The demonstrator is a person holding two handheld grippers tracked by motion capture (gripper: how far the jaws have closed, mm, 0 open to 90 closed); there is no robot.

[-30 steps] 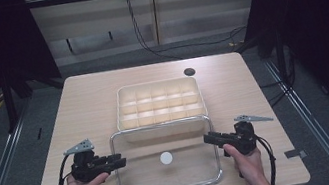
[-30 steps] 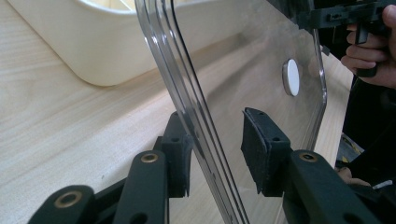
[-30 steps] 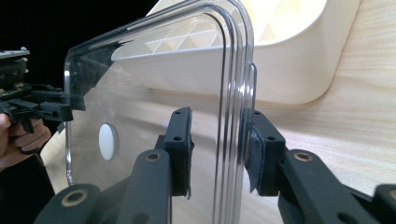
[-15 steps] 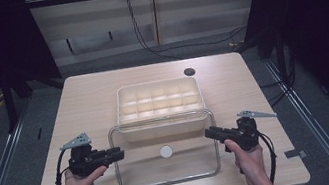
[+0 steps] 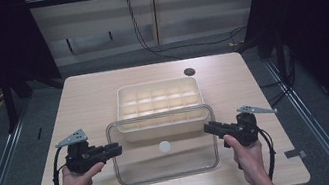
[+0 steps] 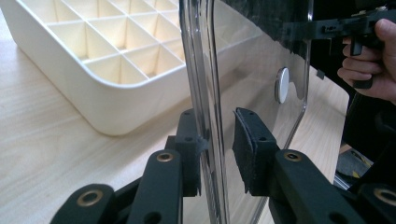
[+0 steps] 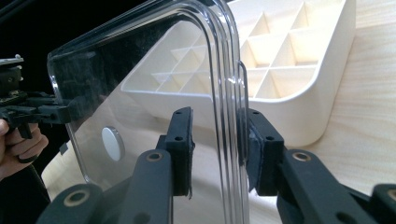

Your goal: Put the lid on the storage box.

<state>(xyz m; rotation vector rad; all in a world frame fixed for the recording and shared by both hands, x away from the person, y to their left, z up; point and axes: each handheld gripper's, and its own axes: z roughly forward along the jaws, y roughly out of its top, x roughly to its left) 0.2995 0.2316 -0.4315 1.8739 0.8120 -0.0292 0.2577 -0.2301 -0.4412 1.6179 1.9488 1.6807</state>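
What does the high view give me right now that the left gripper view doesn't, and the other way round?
High view alone: the whole table with its dark round spot, and the clear lid spanning both grippers. Left gripper view alone: the lid's rim standing between the left gripper pads, one pad touching it, the other slightly off. Both share: the cream compartment tray, the lid's white disc and the right gripper.

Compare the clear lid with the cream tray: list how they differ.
The clear lid is transparent and flat with one white round spot; the cream tray is opaque and split into many compartments. The lid is held at its sides between the left gripper and right gripper; the tray rests on the table. Both are rounded rectangles.
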